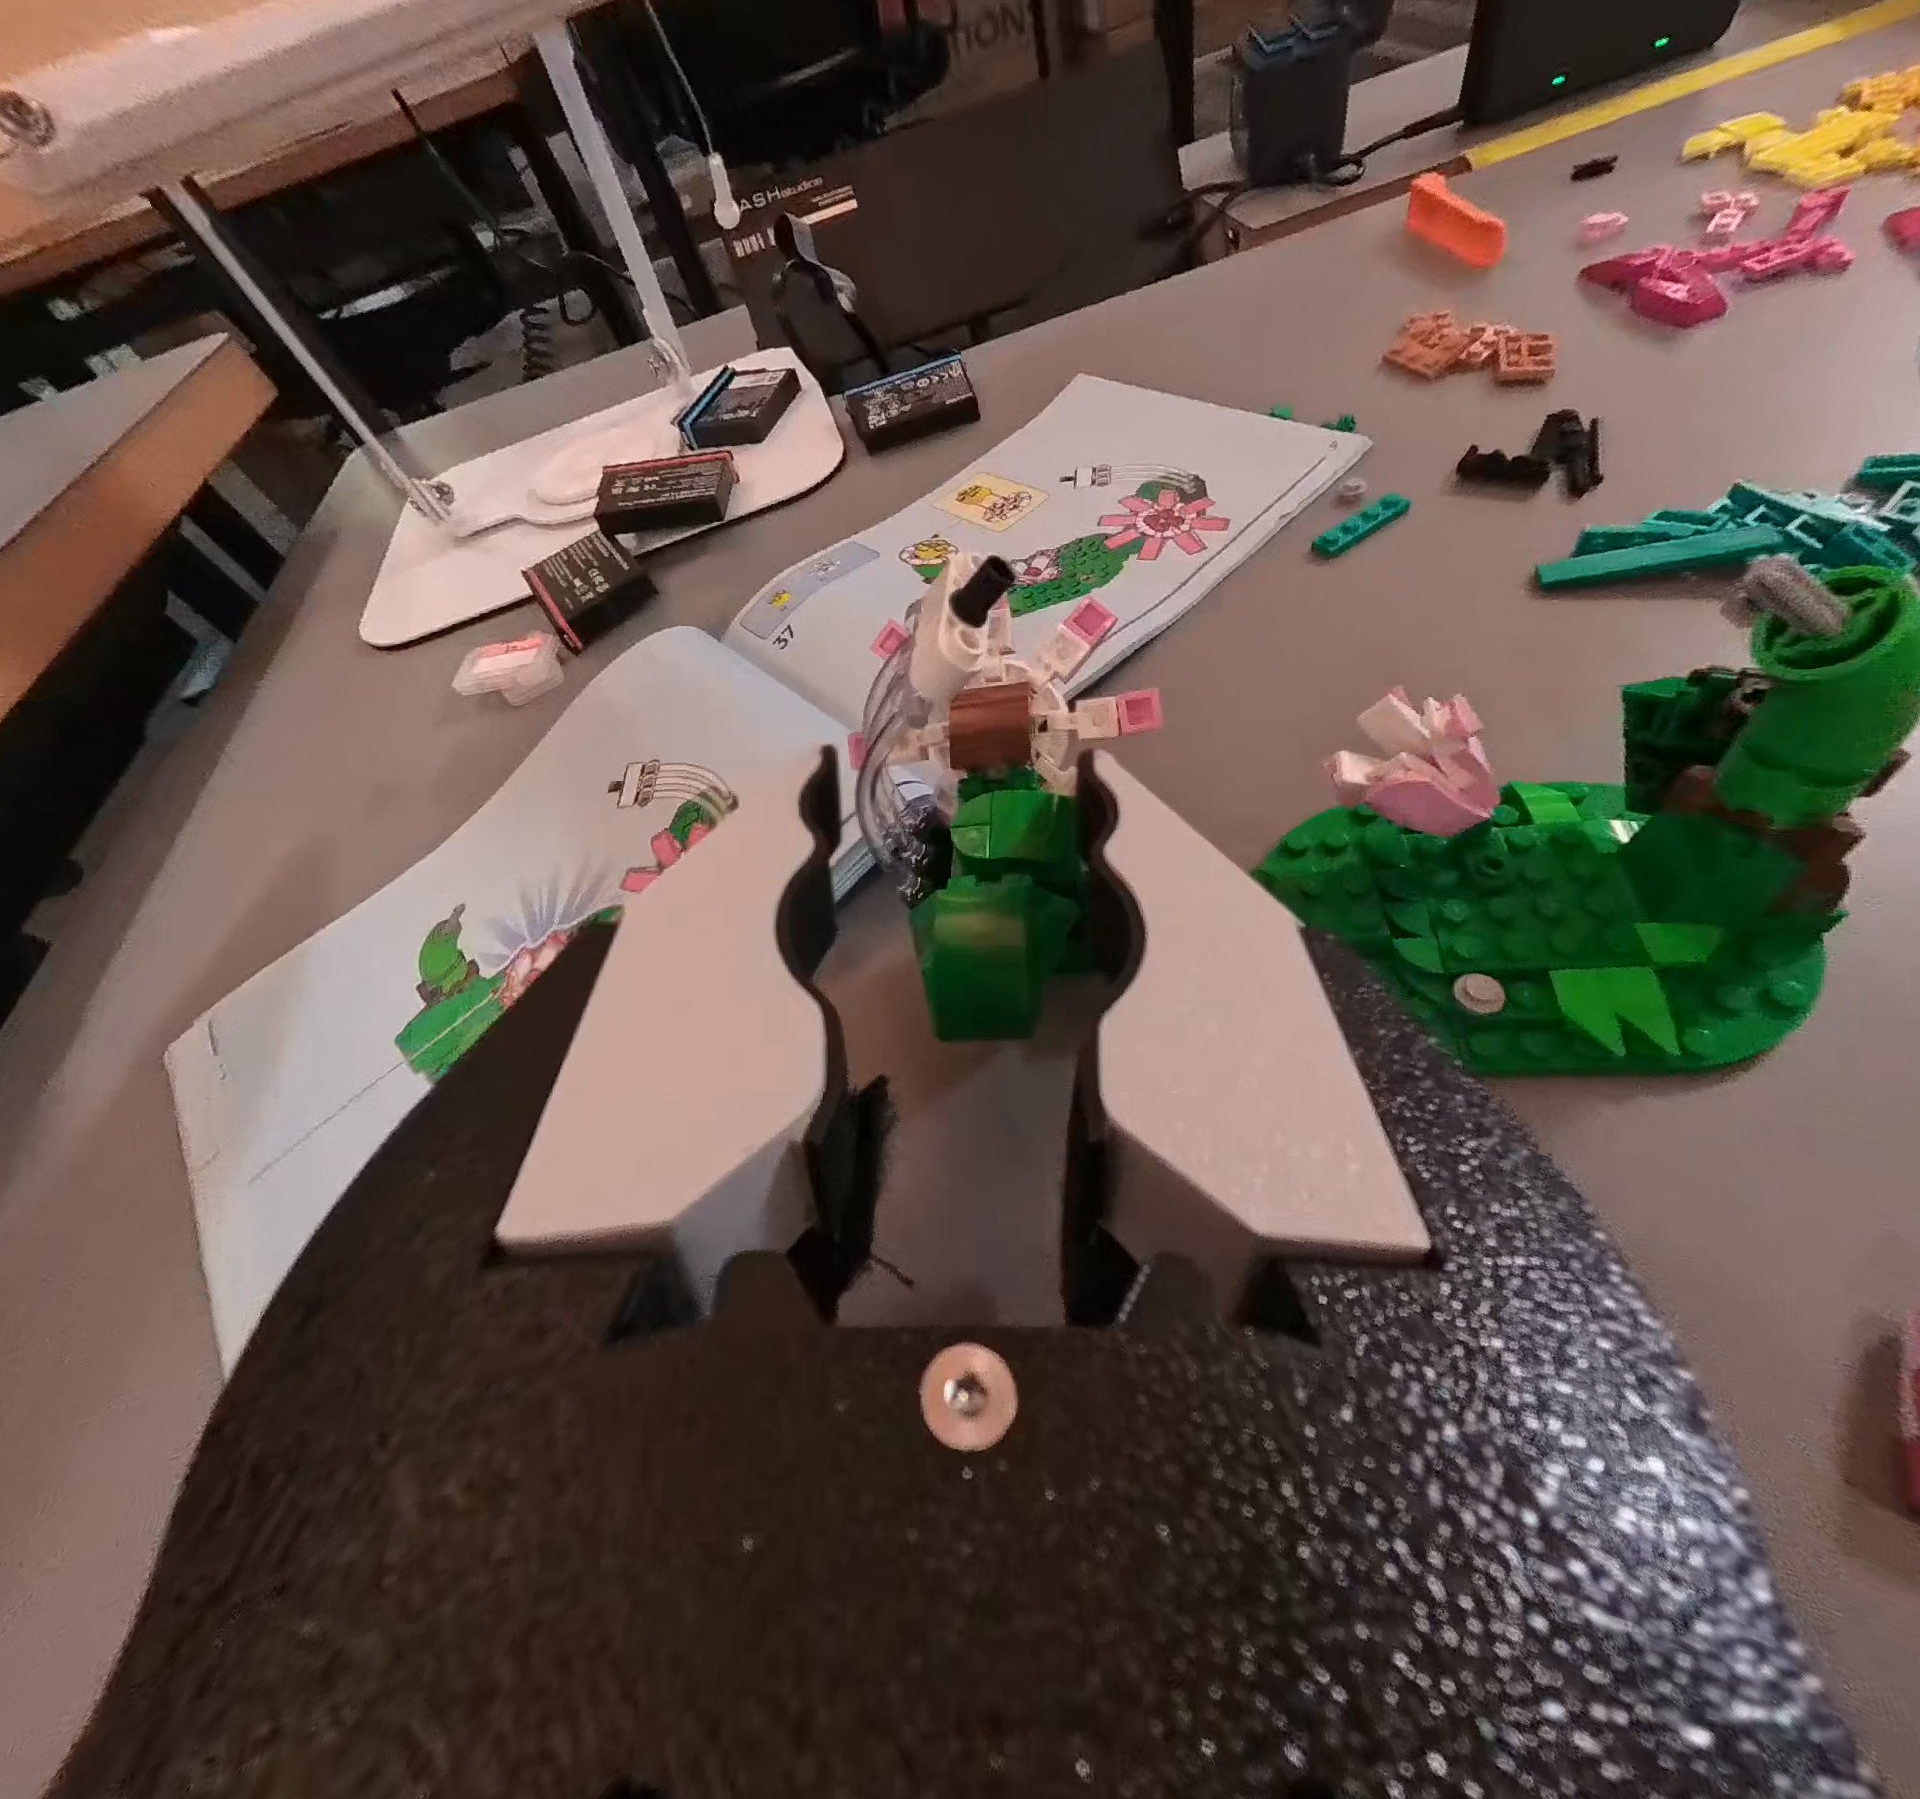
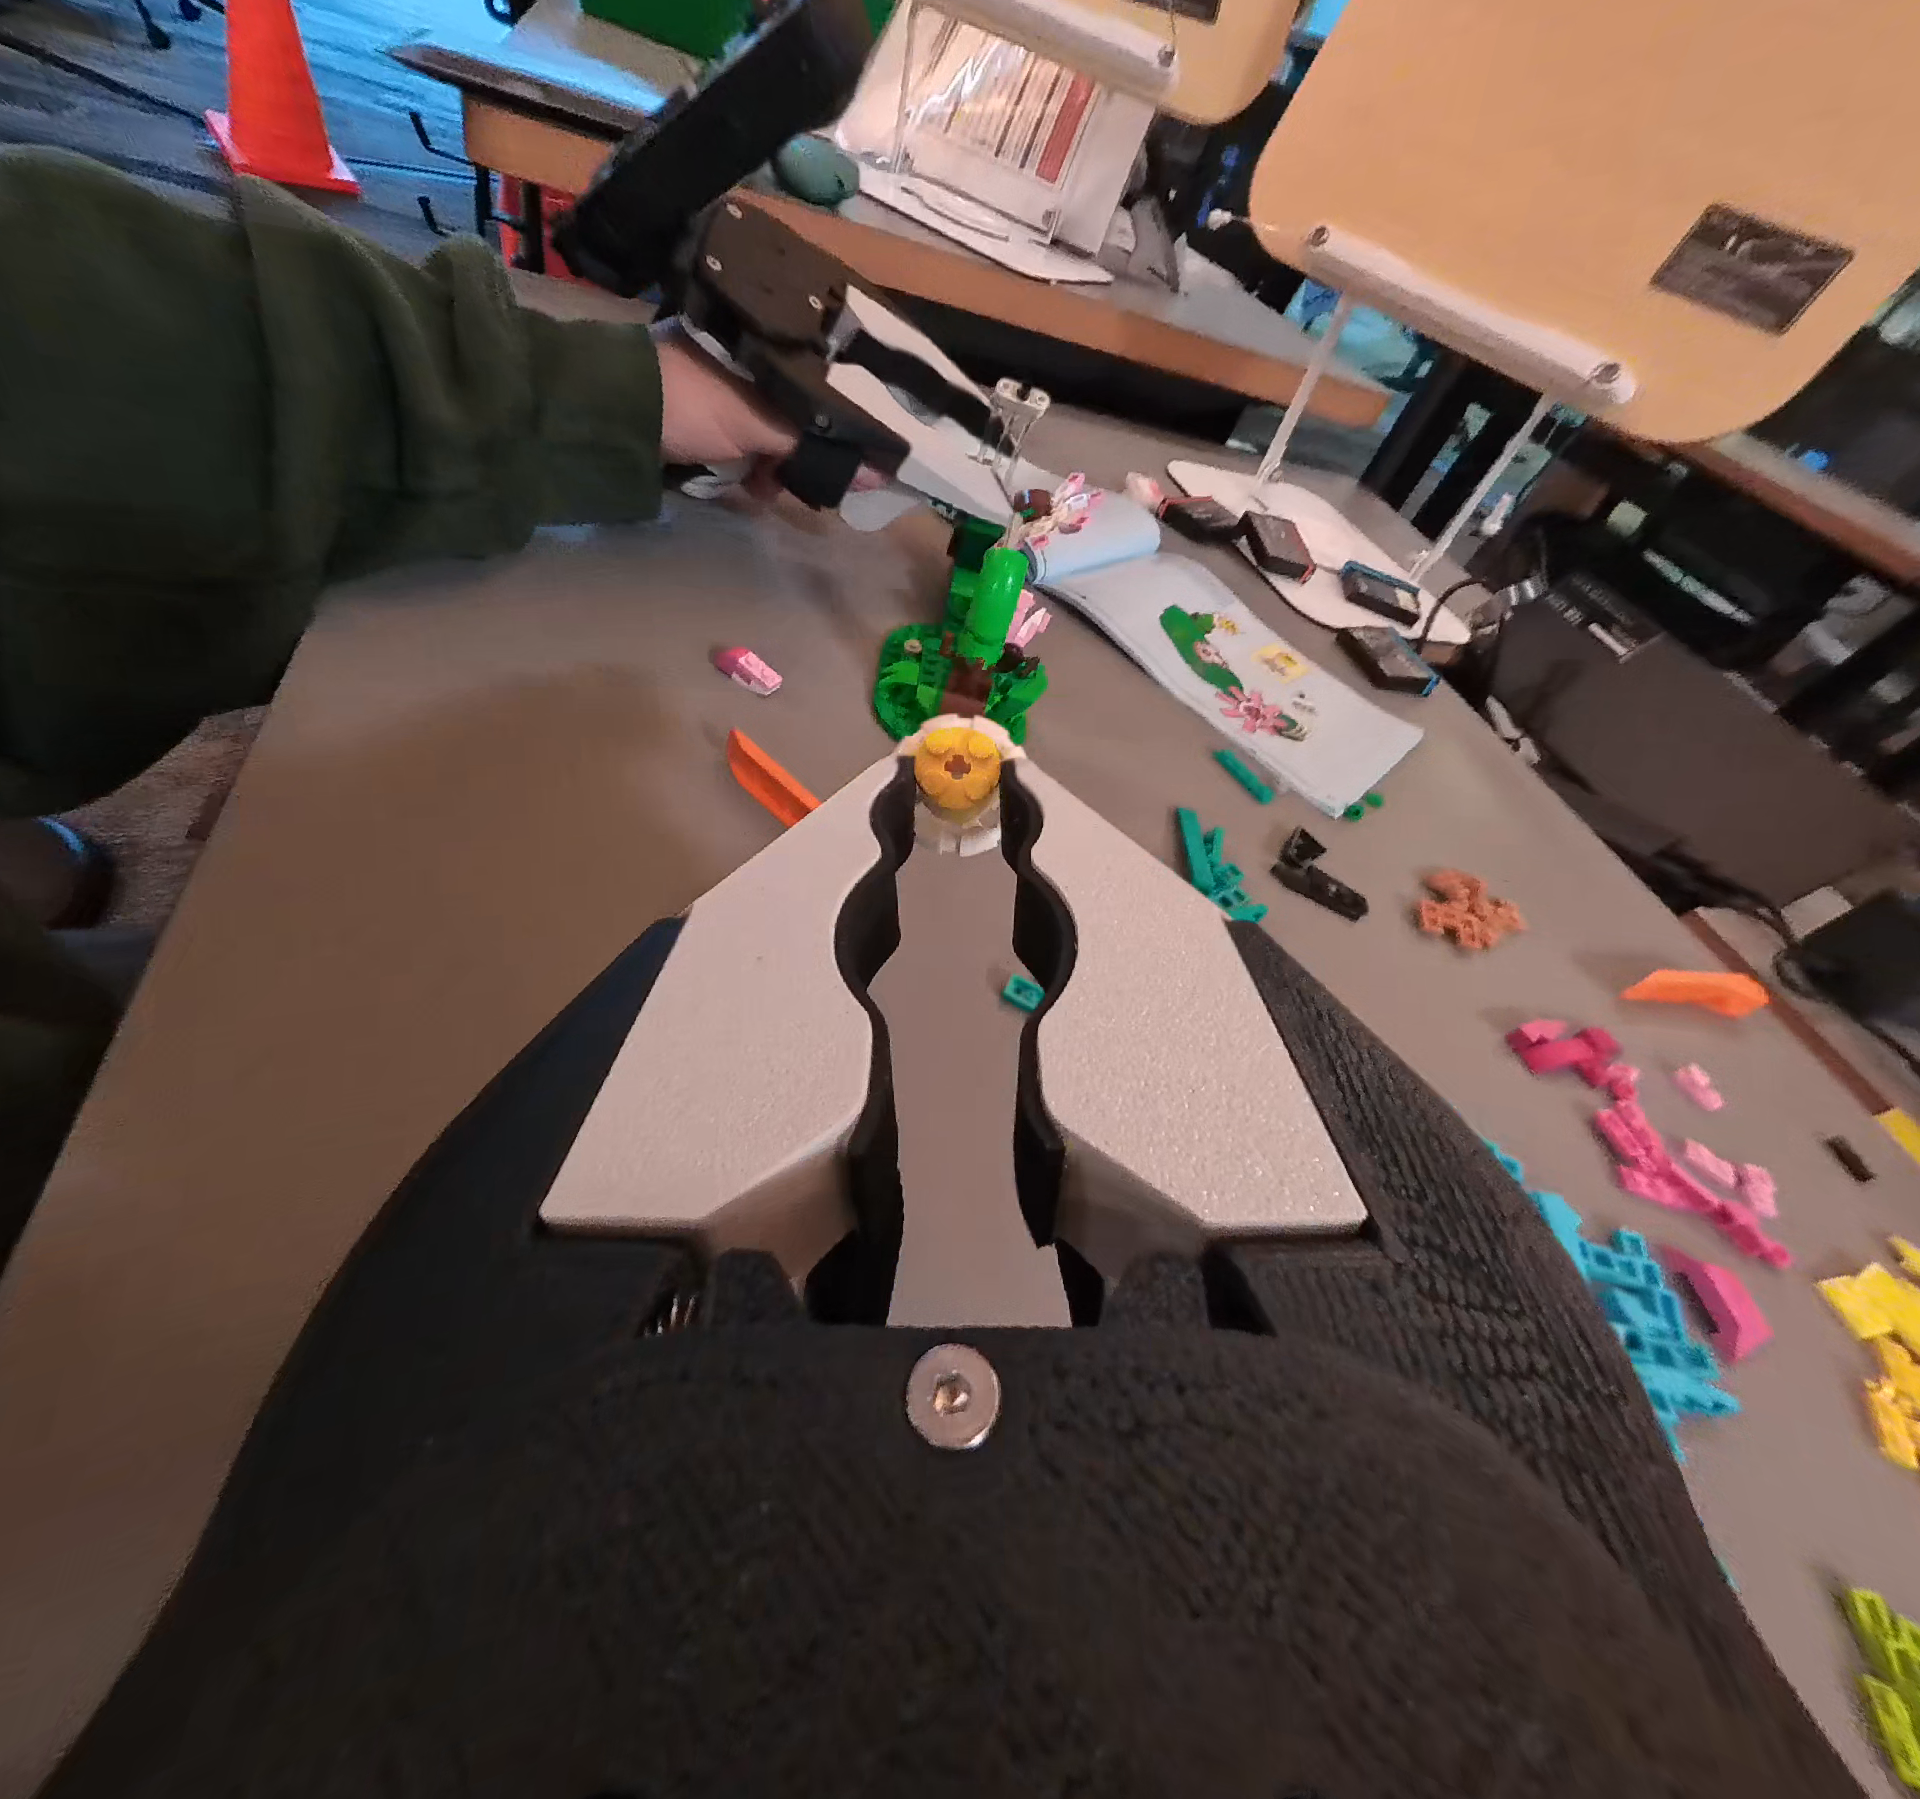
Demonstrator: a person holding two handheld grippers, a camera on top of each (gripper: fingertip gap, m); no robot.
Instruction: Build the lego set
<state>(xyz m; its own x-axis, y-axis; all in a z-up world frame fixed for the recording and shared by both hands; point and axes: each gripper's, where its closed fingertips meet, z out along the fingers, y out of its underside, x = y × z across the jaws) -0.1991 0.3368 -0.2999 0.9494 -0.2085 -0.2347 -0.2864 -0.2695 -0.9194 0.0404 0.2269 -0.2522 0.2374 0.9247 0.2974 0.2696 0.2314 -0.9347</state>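
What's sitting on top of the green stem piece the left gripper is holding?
On the green stem piece sits a white wheel of spokes tipped with pink tiles, a brown round brick at its hub. The left gripper hides the stem's sides.

My left hand-held gripper (image 1: 956, 918) points forward and slightly down, its two grey fingers (image 1: 675, 1001) set close on either side of what they hold; the right one touches it, the left shows a small gap. Seen from the right wrist view, my left hand (image 2: 717, 419) wraps the black grip from behind, with a dark green sleeve (image 2: 312, 399) reaching to the wrist. My right hand-held gripper (image 2: 958, 793) is raised and aimed forward, its fingertips (image 2: 1023, 814) pinched tight, with only a narrow gap behind them.
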